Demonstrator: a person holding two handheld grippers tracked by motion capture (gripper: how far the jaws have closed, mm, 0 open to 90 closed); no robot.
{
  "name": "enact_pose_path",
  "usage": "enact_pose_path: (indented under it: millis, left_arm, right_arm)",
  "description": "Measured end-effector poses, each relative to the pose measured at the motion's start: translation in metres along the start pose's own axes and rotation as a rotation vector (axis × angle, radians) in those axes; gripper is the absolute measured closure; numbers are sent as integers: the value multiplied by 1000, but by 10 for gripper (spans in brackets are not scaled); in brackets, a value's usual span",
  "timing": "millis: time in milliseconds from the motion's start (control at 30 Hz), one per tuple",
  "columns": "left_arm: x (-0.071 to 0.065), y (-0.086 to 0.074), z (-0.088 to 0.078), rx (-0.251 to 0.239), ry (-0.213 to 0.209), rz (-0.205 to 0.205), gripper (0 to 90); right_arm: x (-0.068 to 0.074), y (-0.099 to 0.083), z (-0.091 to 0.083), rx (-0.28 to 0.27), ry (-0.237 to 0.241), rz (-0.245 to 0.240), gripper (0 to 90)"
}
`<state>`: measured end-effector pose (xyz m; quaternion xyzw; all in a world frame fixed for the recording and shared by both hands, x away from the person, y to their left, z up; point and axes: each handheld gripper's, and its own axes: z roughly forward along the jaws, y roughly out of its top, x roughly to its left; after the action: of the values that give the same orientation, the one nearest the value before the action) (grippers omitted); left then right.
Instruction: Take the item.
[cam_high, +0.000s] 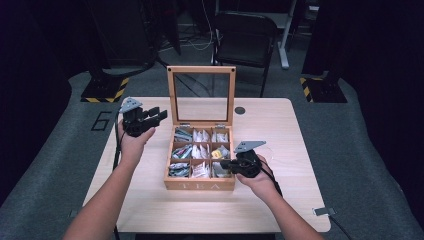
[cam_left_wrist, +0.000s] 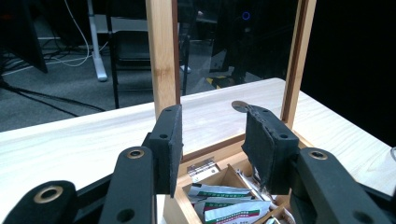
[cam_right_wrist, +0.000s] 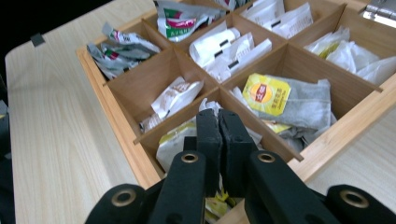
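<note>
**Right gripper closed over a tea bag in the near corner of the box; nothing lifted out yet**

The wooden tea box (cam_high: 199, 185) sits in the middle of the tabletop (cam_high: 150, 205) with its glass lid (cam_high: 201, 95) standing upright and open, so the opening step looks done; all nine compartments hold sachets. The right gripper (cam_right_wrist: 218, 122) dips into the near right compartment, its jaws pressed together over the pale tea bag (cam_right_wrist: 173, 142) lying there; whether the pads actually pinch a corner of the packet cannot be told, since the tips hide the contact; a yellow-labelled sachet (cam_right_wrist: 266, 94) lies in the compartment just beyond. The left gripper (cam_left_wrist: 212, 140) hovers at the far left corner of the box, beside the lid frame, its jaws spread apart with nothing between them; it touches neither lid nor box. Judged from this, the pick is at its grasping stage; lifting the bag clear, carrying it out and setting it down remain, and the lid is not yet closed.
</note>
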<state>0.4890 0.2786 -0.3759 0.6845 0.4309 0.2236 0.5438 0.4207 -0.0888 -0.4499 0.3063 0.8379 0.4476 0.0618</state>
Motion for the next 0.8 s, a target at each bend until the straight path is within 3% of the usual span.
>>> enact_pose_path:
  millis: [400,800]
  left_arm:
    - [1,0,-1,-2,5,1,569]
    - [1,0,-1,-4,5,0,569]
  right_arm:
    - [6,18,-5,-51,0,-12,881]
    - [6,43,-27,-96,-15,-29,882]
